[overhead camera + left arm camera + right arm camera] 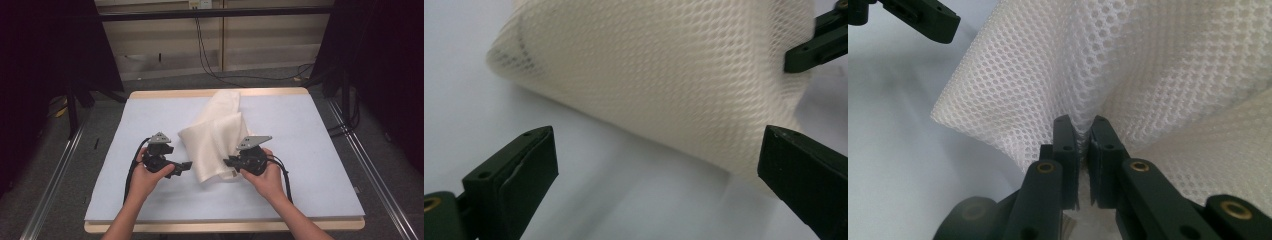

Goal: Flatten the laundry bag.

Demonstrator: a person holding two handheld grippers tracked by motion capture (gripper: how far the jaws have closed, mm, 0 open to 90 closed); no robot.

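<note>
On pale blue table sheet [300, 150]: white mesh cloth [215, 135]; grey carpet floor [380, 165] around.

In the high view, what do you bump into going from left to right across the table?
Person's left hand → black left gripper, jaws open → folded white mesh cloth → black right gripper, pinching the cloth's near edge → person's right hand.

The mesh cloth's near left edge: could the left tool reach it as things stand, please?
Probably yes: the left tool is open, the mesh cloth lies just ahead, and nothing stands between; the right tool pinches another edge.
</note>
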